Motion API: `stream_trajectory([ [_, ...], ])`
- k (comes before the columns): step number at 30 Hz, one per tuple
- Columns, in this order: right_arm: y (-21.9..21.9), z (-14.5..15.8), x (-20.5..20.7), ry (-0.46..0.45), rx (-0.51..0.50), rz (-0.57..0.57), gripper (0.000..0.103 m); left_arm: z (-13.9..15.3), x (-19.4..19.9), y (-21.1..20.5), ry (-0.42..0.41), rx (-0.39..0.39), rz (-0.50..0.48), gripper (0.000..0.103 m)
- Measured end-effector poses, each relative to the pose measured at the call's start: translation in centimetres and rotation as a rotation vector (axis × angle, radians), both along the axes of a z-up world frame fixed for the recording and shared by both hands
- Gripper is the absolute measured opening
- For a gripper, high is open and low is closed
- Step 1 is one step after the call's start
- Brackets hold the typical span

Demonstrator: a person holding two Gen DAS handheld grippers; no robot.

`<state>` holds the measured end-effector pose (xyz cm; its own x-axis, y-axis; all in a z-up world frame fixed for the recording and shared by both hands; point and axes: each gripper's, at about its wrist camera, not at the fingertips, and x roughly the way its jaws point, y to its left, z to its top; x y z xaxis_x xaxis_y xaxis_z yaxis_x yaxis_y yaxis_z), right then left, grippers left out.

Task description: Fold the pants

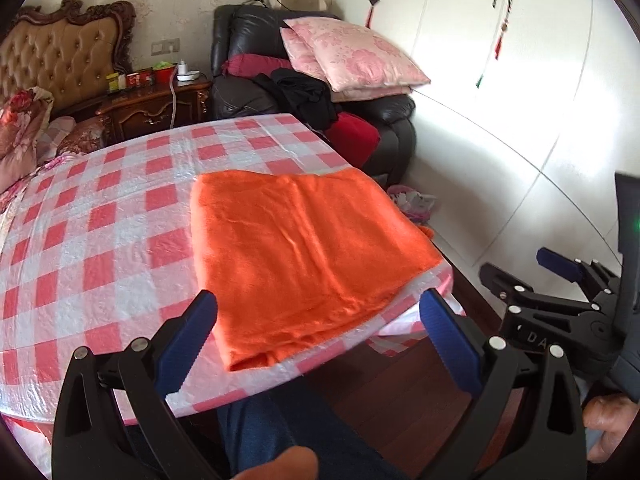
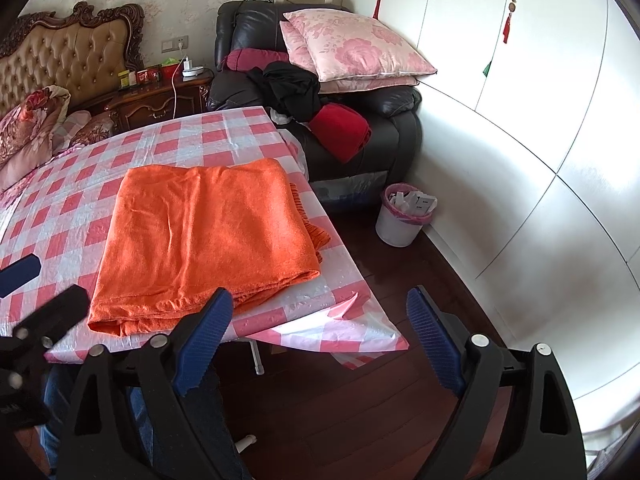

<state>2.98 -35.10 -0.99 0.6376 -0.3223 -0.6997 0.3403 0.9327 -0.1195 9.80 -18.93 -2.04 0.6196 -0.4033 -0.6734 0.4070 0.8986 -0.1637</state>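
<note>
The orange pants (image 1: 304, 248) lie folded into a flat rectangle on the right part of the red-and-white checked table (image 1: 100, 240), close to its right edge. My left gripper (image 1: 320, 300) is open and hovers just short of the near edge of the pants, holding nothing. In the right wrist view the same pants (image 2: 208, 236) lie ahead and to the left. My right gripper (image 2: 320, 296) is open and empty, off the table's near right corner, over the dark floor. Each gripper also shows at the side of the other's view.
A black armchair (image 2: 396, 128) behind the table holds pink pillows (image 2: 352, 48) and dark and red clothes. A white wastebasket (image 2: 400, 220) stands on the floor by the white wardrobe (image 2: 540, 120). A nightstand (image 2: 160, 96) and bed are at the back left. A person's blue-trousered leg (image 1: 288, 432) is below.
</note>
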Motion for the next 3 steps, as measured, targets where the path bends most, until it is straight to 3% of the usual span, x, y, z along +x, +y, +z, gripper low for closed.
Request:
stream_trajectory([
  [3, -0.4, -0.2, 0.3, -0.021, 0.032, -0.005, 0.086, 0.2, 0.9, 8.5, -0.006, -0.035, 0.173, 0.101],
])
